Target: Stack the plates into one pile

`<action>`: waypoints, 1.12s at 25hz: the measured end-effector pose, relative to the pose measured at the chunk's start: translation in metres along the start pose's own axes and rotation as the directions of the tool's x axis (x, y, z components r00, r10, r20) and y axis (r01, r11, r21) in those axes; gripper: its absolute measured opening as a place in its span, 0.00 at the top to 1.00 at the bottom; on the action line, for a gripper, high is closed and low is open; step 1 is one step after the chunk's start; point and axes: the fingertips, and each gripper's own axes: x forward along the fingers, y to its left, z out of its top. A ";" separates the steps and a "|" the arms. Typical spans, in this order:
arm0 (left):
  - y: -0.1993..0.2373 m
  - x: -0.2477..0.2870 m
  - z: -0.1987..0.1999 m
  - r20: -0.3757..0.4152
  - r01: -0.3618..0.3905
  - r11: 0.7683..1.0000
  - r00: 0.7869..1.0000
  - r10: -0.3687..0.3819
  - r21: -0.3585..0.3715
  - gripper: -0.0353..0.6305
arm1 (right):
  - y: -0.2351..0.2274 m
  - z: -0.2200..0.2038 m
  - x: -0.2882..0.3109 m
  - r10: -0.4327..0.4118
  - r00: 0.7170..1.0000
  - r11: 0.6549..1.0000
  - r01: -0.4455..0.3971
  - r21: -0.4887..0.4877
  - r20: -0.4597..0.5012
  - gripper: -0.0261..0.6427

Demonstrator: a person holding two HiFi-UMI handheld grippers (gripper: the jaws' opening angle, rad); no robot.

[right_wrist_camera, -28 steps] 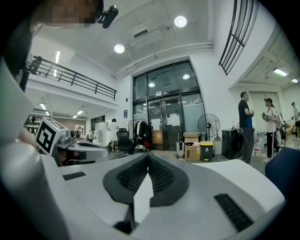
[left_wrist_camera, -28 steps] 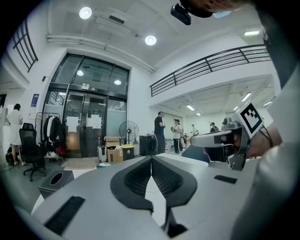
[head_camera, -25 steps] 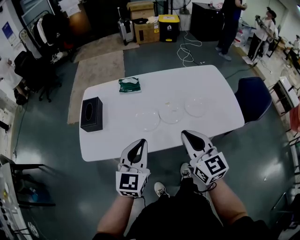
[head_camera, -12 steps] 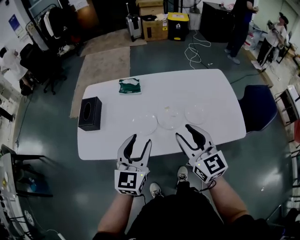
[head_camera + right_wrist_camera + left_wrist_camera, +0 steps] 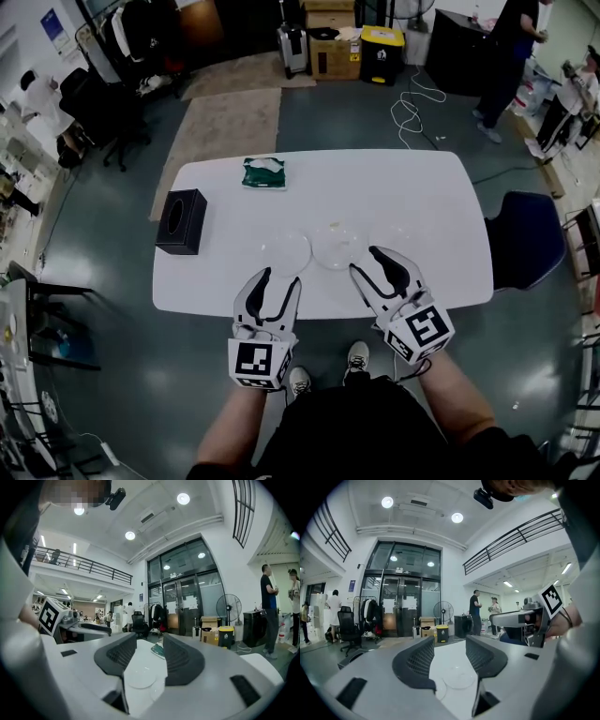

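White tabletop (image 5: 216, 281) bears three clear round plates (image 5: 336, 246) lying flat side by side, unstacked, toward its near edge; as discs they have no long axis, and only their row runs left to right. On their near side the left gripper (image 5: 278, 279) and right gripper (image 5: 367, 261) have just been opening, jaws now spread and empty, which I judge readies the first pick.
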 end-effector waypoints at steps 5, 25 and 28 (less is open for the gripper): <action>-0.009 0.007 0.001 -0.009 -0.055 0.998 0.998 0.055 -0.001 0.63 | -0.014 -0.003 -0.002 0.048 0.999 0.999 -0.048 0.001 -0.001 0.68; -0.015 0.020 -0.021 -0.068 -0.188 0.982 0.980 0.188 0.011 0.63 | -0.034 -0.029 0.018 0.186 0.982 0.982 -0.185 0.033 -0.020 0.68; -0.007 0.024 -0.023 -0.082 -0.194 0.981 0.977 0.195 0.020 0.63 | -0.035 -0.038 0.028 0.184 0.982 0.982 -0.182 0.049 -0.033 0.68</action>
